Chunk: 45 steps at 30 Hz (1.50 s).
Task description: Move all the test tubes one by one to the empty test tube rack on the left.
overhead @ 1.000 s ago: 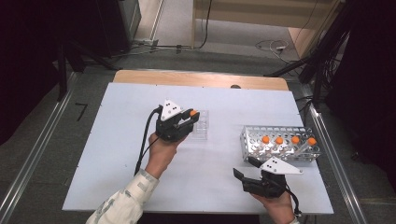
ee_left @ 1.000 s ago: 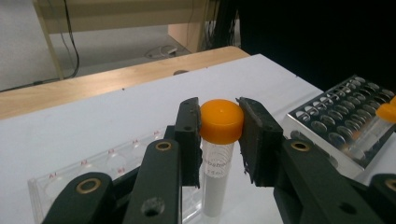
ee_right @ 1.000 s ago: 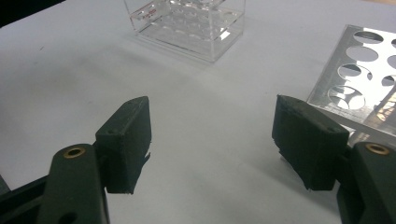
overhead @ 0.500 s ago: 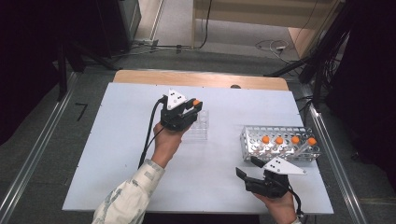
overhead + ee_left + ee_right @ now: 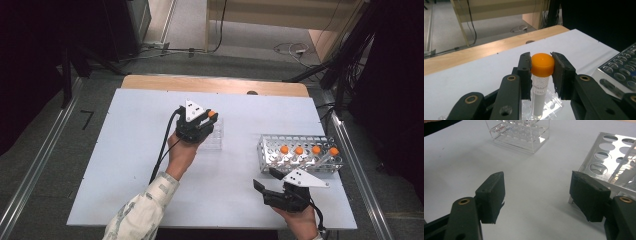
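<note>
Left tool [image 5: 542, 75] grips orange-capped tube [image 5: 541, 75] by its cap above clear rack [image 5: 214, 136]; right tool [image 5: 541, 195] stands open.

A white table top [image 5: 125, 165] is seen, with a strip of light wood [image 5: 150, 82] along its far edge. A small dark hole [image 5: 252, 92] is seen in that strip. Grey floor [image 5: 45, 140] is laid around the table. Cables [image 5: 287, 48] are left on the floor behind it.
</note>
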### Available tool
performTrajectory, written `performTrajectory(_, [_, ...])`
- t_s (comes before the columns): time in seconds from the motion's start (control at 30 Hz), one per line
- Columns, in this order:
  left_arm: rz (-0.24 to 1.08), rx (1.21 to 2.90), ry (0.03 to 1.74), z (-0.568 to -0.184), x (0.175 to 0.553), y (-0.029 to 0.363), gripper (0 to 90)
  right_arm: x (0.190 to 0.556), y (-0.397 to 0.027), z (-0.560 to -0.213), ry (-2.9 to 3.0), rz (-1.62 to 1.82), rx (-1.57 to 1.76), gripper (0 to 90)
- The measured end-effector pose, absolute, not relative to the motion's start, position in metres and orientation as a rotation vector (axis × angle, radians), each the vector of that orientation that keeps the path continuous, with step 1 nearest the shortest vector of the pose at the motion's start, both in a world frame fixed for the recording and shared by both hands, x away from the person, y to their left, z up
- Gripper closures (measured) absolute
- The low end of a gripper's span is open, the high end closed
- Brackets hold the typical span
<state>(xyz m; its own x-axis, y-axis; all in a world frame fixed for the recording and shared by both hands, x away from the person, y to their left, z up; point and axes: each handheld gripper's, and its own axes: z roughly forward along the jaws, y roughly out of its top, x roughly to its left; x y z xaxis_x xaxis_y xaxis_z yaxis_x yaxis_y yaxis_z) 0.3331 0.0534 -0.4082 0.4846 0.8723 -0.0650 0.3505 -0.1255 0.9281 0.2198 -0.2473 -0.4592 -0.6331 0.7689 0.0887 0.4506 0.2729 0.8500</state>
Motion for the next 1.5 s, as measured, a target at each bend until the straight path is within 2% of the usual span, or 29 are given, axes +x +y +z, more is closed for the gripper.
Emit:
performTrajectory(0.27, [0.627,1.721,1.064,-0.424,0.334,0.052,70.0,0.220,-0.247,-0.460,2.209,1.293,1.113,27.0])
performTrajectory(0.7, [0.627,1.736,1.056,-0.427,0.331,0.048,68.4,0.220,-0.247,-0.461,2.211,1.289,1.109,27.1])
performTrajectory(0.8, [0.622,1.738,1.058,-0.428,0.331,0.049,63.0,0.220,-0.247,-0.461,2.210,1.290,1.113,27.0])
performTrajectory(0.9, [0.619,1.732,1.060,-0.428,0.331,0.050,62.0,0.221,-0.247,-0.461,2.209,1.289,1.113,27.1])
performTrajectory(1.03, [0.601,1.723,1.064,-0.427,0.328,0.052,51.4,0.221,-0.249,-0.461,2.198,1.287,1.126,27.5])
performTrajectory(1.33, [0.586,1.704,1.070,-0.426,0.317,0.058,34.1,0.222,-0.253,-0.462,2.176,1.274,1.146,28.4])
performTrajectory(1.5, [0.562,1.685,1.064,-0.425,0.307,0.061,29.4,0.223,-0.256,-0.461,2.159,1.269,1.158,28.5])
